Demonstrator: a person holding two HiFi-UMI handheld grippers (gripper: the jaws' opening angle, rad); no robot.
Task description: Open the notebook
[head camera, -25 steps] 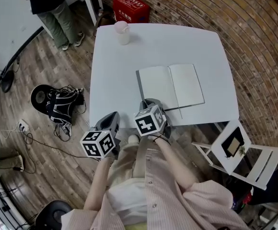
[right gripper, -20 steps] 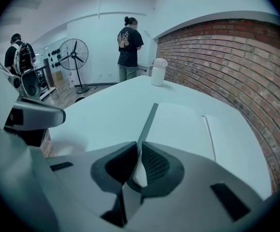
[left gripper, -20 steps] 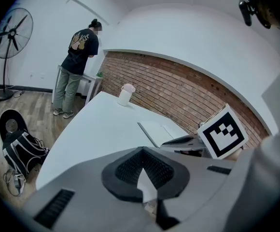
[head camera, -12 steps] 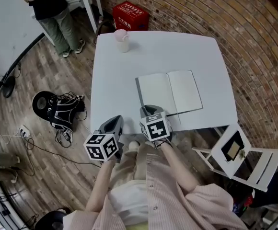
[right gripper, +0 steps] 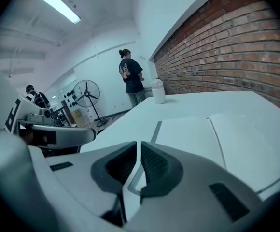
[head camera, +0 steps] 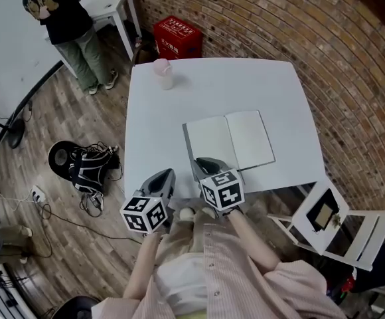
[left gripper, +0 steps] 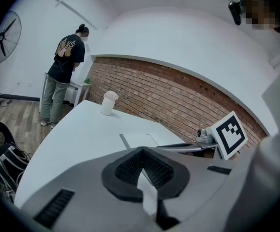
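The notebook [head camera: 229, 140] lies open and flat on the white table [head camera: 154, 121], with blank pages up and a grey cover edge at its left. It also shows in the left gripper view [left gripper: 139, 139] and the right gripper view [right gripper: 212, 139]. My right gripper [head camera: 206, 164] hovers at the notebook's near left corner. Its jaws [right gripper: 138, 146] are drawn together to a thin slit with nothing between them. My left gripper [head camera: 164, 177] hangs at the table's near edge, left of the notebook. Its jaws [left gripper: 141, 151] meet at the tips and hold nothing.
A white cup [head camera: 162, 74] stands at the table's far left. Behind the table are a red crate [head camera: 178, 33] and a brick wall. A person [head camera: 66, 18] stands at the far left by a small white table. A backpack [head camera: 86, 161] lies on the floor, and a folding chair [head camera: 325, 214] is at the right.
Both grippers have lifted slightly off the table near its front edge, and the right one has rolled. The notebook lies open as before.
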